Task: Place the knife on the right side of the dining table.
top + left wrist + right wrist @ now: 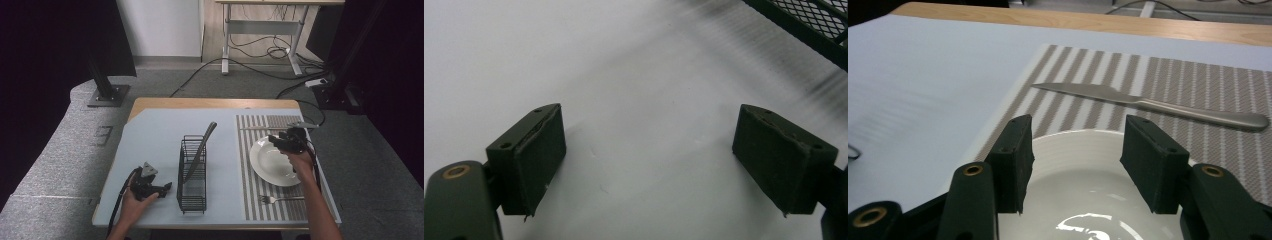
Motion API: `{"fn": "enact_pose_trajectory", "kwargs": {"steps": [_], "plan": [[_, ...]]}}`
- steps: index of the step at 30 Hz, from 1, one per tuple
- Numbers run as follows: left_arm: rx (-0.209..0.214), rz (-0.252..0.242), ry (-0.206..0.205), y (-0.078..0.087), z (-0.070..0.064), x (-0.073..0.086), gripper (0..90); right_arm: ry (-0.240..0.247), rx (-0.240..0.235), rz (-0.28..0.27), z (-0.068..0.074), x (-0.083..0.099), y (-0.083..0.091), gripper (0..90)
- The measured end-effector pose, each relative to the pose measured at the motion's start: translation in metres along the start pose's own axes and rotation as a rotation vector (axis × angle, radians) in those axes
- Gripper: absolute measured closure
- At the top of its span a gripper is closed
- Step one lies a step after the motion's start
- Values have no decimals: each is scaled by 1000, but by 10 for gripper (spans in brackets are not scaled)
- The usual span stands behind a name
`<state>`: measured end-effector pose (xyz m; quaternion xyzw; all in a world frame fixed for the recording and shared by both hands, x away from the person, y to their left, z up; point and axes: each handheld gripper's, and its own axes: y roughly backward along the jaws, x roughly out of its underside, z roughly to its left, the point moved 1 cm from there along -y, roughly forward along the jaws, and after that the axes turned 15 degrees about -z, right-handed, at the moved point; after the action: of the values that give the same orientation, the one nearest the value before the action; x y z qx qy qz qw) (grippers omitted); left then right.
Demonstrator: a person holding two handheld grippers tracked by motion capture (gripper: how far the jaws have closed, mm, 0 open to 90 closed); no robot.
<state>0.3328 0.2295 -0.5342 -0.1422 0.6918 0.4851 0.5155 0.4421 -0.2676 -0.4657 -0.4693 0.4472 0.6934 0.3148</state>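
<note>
A white plate (270, 165) lies on a striped placemat (252, 187) at the right of the table. My right gripper (274, 139) hovers over the plate's far rim, open, with nothing between its jaws. In the right gripper view, that gripper (1075, 155) frames the plate (1073, 139), and a silver knife (1148, 105) lies beyond on the placemat (1198, 80). A fork (280, 199) rests at the placemat's near edge. My left gripper (166, 188) sits low at the front left, open and empty (649, 160) over the pale mat.
A black wire basket (192, 175) stands mid-table with a dark long-handled utensil (202, 145) leaning out of it. Its mesh corner (814, 20) lies just ahead of the left gripper. Beyond the table are cables and a desk frame (260, 30).
</note>
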Motion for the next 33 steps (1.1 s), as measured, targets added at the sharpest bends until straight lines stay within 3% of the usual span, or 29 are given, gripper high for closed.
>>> {"fn": "enact_pose_trajectory", "kwargs": {"steps": [4, 5, 16, 25, 33], "plan": [[0, 0, 0, 0, 0, 0, 132, -25, -50, -25, 13, 7, 9, 460], [0, 0, 0, 0, 0, 0, 132, -43, -87, -36, 23, 12, 16, 461], [0, 0, 0, 0, 0, 0, 132, -54, -157, -43, 52, 37, 36, 461], [-1, -1, -3, 0, 0, 0, 134, -3, -212, 0, 82, 56, 38, 458], [0, 0, 0, 0, 0, 0, 133, 16, -216, 1, 88, 58, 37, 447]]}}
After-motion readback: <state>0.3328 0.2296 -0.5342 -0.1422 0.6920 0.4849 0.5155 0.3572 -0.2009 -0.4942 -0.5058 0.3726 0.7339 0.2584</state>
